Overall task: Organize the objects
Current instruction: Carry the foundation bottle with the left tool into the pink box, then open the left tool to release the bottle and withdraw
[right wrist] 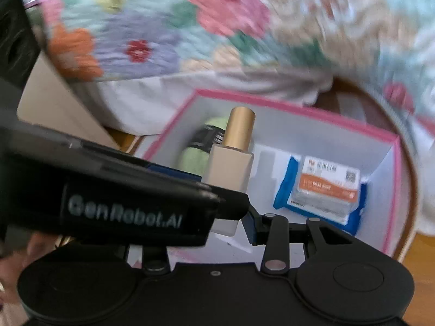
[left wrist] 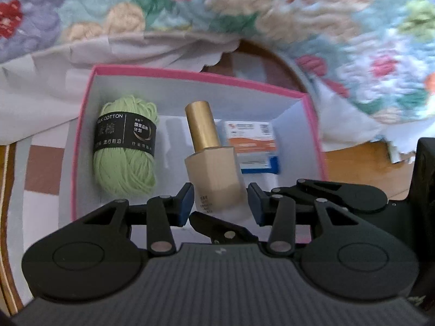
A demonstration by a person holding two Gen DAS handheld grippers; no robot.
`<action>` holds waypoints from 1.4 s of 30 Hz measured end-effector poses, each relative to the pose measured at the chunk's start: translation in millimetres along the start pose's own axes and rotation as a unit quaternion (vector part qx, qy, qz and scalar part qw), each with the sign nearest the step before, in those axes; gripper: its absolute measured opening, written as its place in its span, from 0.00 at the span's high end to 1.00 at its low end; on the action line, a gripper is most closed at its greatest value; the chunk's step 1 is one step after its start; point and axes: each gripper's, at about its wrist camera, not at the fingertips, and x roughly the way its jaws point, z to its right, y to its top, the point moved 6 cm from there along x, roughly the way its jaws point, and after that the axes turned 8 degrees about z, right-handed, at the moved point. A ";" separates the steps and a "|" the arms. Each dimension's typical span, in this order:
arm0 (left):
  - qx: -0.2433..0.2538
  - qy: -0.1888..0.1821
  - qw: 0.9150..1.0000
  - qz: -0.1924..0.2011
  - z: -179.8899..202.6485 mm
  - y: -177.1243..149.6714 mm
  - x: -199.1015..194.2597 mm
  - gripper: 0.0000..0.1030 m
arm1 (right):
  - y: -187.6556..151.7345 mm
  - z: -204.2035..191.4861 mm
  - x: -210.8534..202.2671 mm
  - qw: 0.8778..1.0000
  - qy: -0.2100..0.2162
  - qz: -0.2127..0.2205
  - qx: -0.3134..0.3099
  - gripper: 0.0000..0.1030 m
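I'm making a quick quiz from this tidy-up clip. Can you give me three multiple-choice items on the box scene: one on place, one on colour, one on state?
1. Where does the ball of yarn lie in the pink-rimmed box, seen from the left wrist view?
A. left of the foundation bottle
B. on the wipes packet
C. outside the box

2. What colour is the bottle's cap?
A. silver
B. gold
C. black

3. How does the bottle stand?
A. lying flat
B. upside down
C. upright, cap on top

Answers: 1 A, the yarn sits by the left wall; 2 B, the cap is metallic gold; 3 C, it stands with the cap uppermost.
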 end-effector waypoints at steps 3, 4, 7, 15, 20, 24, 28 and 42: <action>-0.013 0.005 1.000 -0.015 -10.4 -0.9 28.8 0.60 | -4.9 19.2 30.9 0.999 0.002 -0.016 0.047 0.56; -0.017 0.005 1.000 -0.016 -12.8 -1.0 35.1 0.60 | -6.1 23.5 39.5 0.998 0.000 -0.022 0.056 0.56; -0.034 -0.001 0.999 -0.020 -19.7 -2.0 51.9 0.60 | -8.9 32.6 57.9 0.997 -0.009 -0.033 0.063 0.56; -0.087 0.002 0.996 -0.015 -33.1 -0.6 76.6 0.62 | -9.9 49.7 83.2 0.995 -0.034 -0.064 0.074 0.56; -0.068 0.043 0.997 0.000 -31.8 4.2 63.1 0.49 | -11.4 48.6 84.6 0.996 -0.044 -0.054 0.058 0.54; -0.024 0.064 0.998 0.007 -21.0 0.9 37.2 0.44 | -20.2 44.5 55.7 0.998 -0.025 -0.034 0.055 0.51; 0.004 0.068 0.998 0.011 -11.2 -2.7 4.5 0.43 | -23.9 36.0 18.9 0.999 -0.008 -0.004 0.041 0.49; 0.047 0.062 0.996 0.031 17.5 -37.3 -126.1 0.37 | -26.0 -11.8 -104.4 0.998 -0.017 0.053 -0.035 0.39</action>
